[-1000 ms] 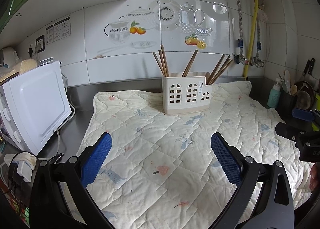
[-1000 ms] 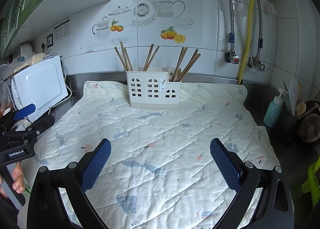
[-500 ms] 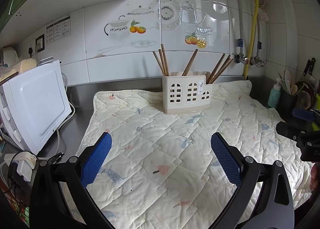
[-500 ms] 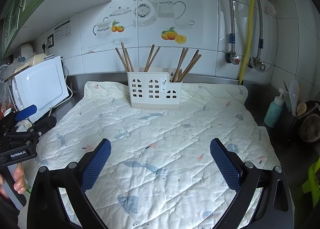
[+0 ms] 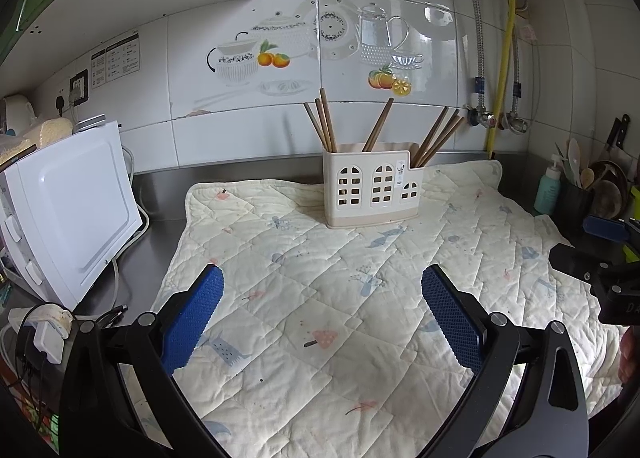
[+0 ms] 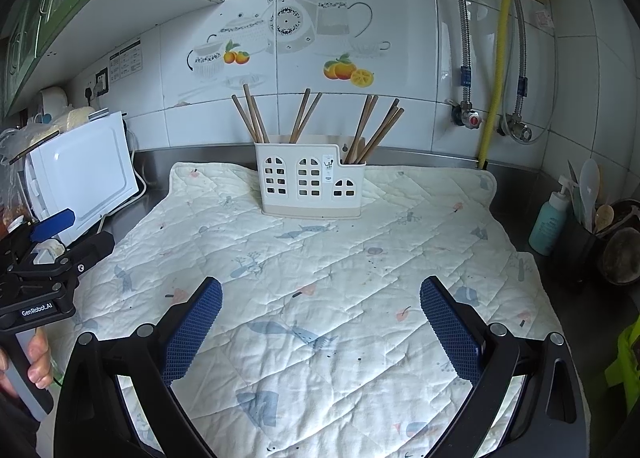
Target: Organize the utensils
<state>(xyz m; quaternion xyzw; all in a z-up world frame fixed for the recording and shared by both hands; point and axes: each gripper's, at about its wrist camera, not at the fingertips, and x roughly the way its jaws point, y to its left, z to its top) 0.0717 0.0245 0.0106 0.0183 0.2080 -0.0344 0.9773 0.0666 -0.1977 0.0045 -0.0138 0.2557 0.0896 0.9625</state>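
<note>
Nothing shifted in last second: your left gripper (image 5: 320, 298) and right gripper (image 6: 320, 302) hover, jaws released, empty. Chopsticks (image 6: 374, 129) already in holder (image 6: 310, 185); quilt (image 6: 320, 278) bare — sorting looks done.

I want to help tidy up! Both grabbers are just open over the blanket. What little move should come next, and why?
Probably reach the right gripper forward toward the chopsticks in the white holder. Both it and the left gripper are open and empty above the quilted mat, and nothing loose lies there, so the holder's uneven bunches seem all that's left to sort.
</note>
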